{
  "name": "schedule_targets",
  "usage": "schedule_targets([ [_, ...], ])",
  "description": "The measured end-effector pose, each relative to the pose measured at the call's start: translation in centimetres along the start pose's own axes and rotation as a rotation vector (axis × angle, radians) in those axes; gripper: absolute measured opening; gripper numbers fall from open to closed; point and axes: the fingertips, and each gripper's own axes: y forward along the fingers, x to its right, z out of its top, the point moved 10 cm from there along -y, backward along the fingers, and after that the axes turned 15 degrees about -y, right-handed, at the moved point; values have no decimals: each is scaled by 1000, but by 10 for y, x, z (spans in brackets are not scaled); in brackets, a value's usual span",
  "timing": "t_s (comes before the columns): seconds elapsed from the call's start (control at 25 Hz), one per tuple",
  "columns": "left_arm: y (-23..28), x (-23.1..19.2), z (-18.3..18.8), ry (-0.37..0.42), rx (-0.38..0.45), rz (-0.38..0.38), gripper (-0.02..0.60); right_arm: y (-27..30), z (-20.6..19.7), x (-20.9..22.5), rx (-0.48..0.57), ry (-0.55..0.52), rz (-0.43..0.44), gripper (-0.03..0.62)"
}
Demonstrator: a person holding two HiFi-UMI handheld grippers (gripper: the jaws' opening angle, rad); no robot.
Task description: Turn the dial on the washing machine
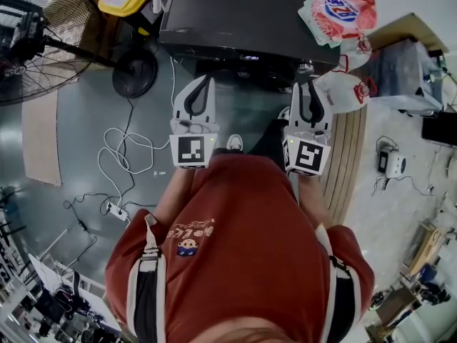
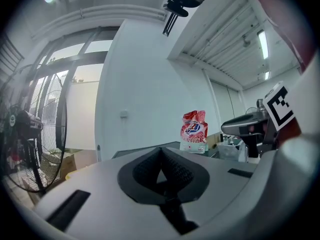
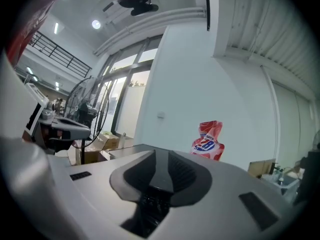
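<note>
Dark, glossy-topped washing machine (image 1: 235, 13) is standing at the far side of the grey floor (image 1: 78, 127), directly ahead of the person (image 1: 243, 249) in a red-orange shirt. A red-and-white detergent pouch (image 1: 341, 7) is sitting at the right end of the machine's top. A small control strip (image 1: 250, 57) is showing on the near front edge; the dial itself is too small to make out.

Left hand-held gripper (image 1: 208, 79): jaws are meeting at the tips, nothing between them.

Right hand-held gripper (image 1: 308, 86): jaws are standing a narrow gap apart, gripping nothing.

Both are pointing toward the machine's front, side by side. Whether either is touching it cannot be judged.

A black pedestal fan (image 1: 32, 41) is standing off to the left, and a white cable (image 1: 121, 148) is trailing across the floor.
</note>
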Motion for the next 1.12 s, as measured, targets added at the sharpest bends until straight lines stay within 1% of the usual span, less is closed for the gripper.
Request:
schedule_targets([
  [0.08,0,0,0,-11,-5,-2,11,-3,0,3,23,26,-10,8],
  [0.36,-3,3,5,-22,11,2,11,-4,4,6,27,25,-19,8],
  [0.72,-7,8,15,-5,35,8,11,-9,25,14,90,20,-19,8],
  [0.92,-5,11,13,-32,23,0,11,-9,18,11,69,12,-5,8],
  [1.0,-5,13,10,-25,21,-5,11,-9,14,9,47,8,0,8],
  [1.12,-6,15,8,-5,13,-14,11,-11,11,7,40,3,-3,8],
])
